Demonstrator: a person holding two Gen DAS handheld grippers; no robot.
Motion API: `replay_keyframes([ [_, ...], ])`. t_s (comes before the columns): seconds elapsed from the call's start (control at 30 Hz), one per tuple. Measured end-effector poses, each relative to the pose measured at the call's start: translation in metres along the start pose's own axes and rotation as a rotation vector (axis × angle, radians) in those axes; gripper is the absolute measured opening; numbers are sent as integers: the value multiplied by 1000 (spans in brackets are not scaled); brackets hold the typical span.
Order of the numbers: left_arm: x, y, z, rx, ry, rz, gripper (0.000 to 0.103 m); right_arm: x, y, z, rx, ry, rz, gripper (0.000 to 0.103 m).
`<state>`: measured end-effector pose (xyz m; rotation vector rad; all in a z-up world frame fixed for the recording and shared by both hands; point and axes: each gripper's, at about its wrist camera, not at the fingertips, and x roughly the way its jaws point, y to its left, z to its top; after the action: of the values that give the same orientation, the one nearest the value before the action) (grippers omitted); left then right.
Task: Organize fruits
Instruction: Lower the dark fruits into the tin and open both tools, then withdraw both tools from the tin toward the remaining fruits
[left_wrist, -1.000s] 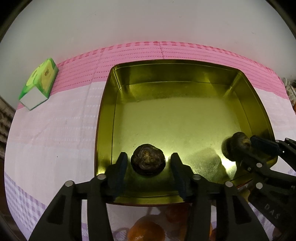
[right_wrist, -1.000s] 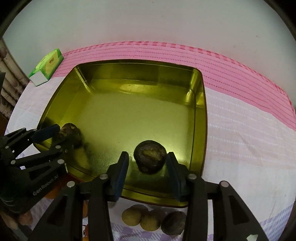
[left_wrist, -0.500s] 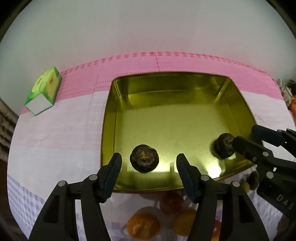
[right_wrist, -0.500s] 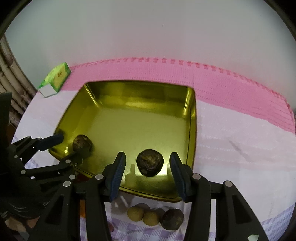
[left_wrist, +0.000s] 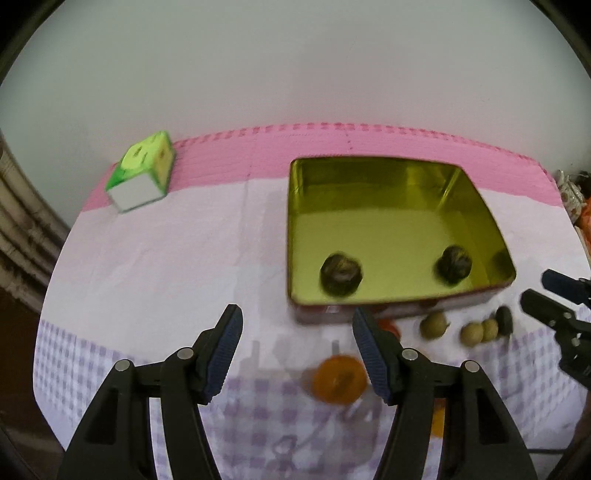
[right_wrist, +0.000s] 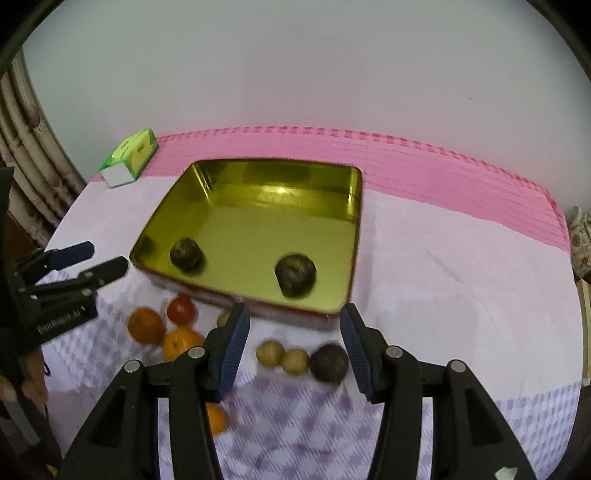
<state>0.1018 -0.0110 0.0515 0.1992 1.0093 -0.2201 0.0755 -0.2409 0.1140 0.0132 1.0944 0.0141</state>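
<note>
A gold tin (left_wrist: 295, 229) stands on the cloth with two dark wrinkled fruits in it, one at the near left (left_wrist: 341, 274) and one at the near right (left_wrist: 453, 264). My left gripper (left_wrist: 297, 317) hangs open and empty above the tin's near edge, over an orange (left_wrist: 340, 380). In the right wrist view the same tin (right_wrist: 354, 229) holds the two dark fruits (right_wrist: 186, 254) (right_wrist: 295, 275). My right gripper (right_wrist: 294, 321) is open and empty above two tan fruits (right_wrist: 270, 353) and a dark fruit (right_wrist: 328, 363).
Oranges (right_wrist: 146, 325) and a red fruit (right_wrist: 181, 310) lie on the checked cloth in front of the tin. A green box (left_wrist: 144, 171) sits at the back left by the white wall. Part of a hand shows at the lower left of the right wrist view.
Both grippers have let go of a dark fruit, opened, and pulled up and back out of the tin. The two fruits stay on the tin floor. More loose fruit has come into view.
</note>
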Motion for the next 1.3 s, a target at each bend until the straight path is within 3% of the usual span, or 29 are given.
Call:
replay_keyframes([
  [0.37, 18, -1, -57, 0, 97, -11, 63, 4, -22, -41, 46, 61, -34, 49],
  [0.57, 31, -8, -71, 11, 136, -22, 63, 15, -26, -55, 60, 102, -33, 49],
  [1.3, 59, -16, -52, -2, 149, -61, 63, 57, -38, -47, 41, 148, -34, 48],
])
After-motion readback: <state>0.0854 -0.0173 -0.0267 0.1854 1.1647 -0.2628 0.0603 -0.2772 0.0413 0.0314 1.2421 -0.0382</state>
